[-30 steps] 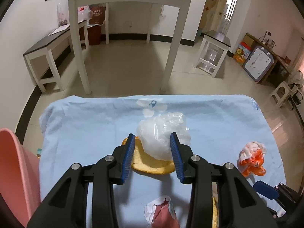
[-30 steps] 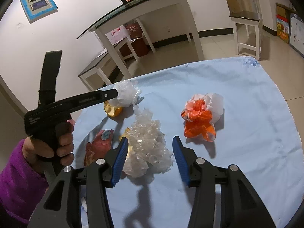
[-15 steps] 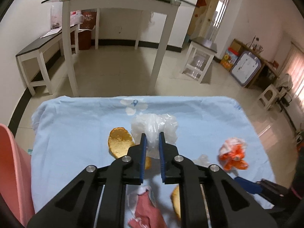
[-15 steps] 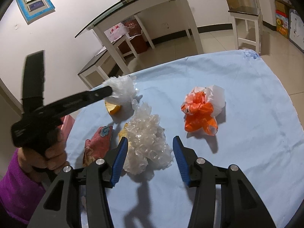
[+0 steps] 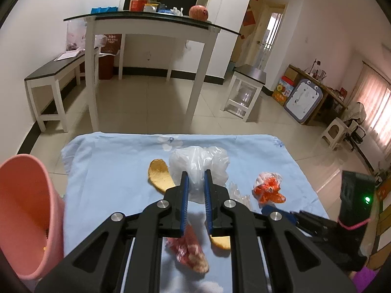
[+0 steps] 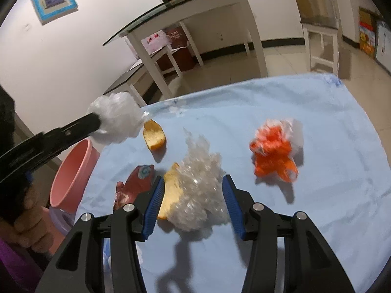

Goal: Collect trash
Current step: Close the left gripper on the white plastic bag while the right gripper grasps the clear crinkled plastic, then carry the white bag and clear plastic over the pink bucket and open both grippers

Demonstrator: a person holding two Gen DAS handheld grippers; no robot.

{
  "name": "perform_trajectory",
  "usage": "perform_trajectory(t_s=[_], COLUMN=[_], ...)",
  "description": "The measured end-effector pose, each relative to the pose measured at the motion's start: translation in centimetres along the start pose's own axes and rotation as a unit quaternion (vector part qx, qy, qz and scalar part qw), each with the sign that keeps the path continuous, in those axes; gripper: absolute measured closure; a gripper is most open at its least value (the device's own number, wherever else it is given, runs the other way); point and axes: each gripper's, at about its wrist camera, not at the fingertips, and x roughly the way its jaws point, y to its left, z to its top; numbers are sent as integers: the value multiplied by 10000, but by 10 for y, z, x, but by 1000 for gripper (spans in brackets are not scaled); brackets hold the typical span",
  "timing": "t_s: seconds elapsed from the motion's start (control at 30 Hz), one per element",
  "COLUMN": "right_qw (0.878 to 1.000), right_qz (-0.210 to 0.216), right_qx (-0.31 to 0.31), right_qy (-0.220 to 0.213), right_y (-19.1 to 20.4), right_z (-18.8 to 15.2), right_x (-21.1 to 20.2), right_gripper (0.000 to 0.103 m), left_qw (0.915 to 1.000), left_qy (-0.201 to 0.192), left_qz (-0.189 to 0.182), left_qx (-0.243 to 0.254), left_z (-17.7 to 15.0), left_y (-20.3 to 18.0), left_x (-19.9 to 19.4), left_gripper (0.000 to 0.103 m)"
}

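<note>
Crinkly white plastic bag [image 5: 199, 164], balled up, clamped in the left gripper [image 5: 195, 174] above the table; right gripper [image 6: 191, 189] apart around clear wrap [image 6: 199, 188]. Two orange peels.

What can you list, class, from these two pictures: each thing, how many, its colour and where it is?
Crumpled white plastic bag: one, white, held above the cloth's left edge.
Crumpled clear plastic wrap: one, clear, on the cloth between the right tool's fingers.
Orange peel pieces: two, orange; one mid-cloth, one against the wrap.
Orange-and-white plastic bag: one, on the cloth's right.
Red snack wrapper: one, red, left of the wrap.
Pink plastic bin: one, pink, beside the table's left edge.
Light blue tablecloth: one, covering the table.
Left tool: shut on the white bag.
Right tool: open around the wrap.
</note>
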Motion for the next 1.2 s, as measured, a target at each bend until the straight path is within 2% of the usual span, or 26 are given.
perform_trajectory(t_s=[0.2, 0.23, 0.47, 0.77, 1.0, 1.2], right_qw=[9994, 9992, 9992, 9995, 9989, 9956], right_qz=[-284, -331, -316, -215, 120, 521], right_qx=[-102, -92, 79, 98, -134, -614], right_qy=[167, 208, 229, -211, -438, -485], right_y=[4, 4, 0, 12, 51, 106], right_z=[-4, -6, -12, -8, 3, 15], right_x=[10, 11, 4, -33, -43, -33], right_gripper=[56, 62, 73, 74, 74, 74], left_qw=[9999, 9998, 9995, 9980, 9945, 9895], left_qy=[-144, -161, -274, -517, -737, -880], left_qz=[90, 102, 121, 259, 565, 902], left_qx=[-13, -18, -126, -260, -484, -707], left_z=[-7, -7, -14, -22, -31, -40], left_y=[4, 5, 13, 32, 59, 88], left_x=[-25, -28, -48, -79, -109, -134], left_gripper=[91, 91, 91, 91, 91, 91])
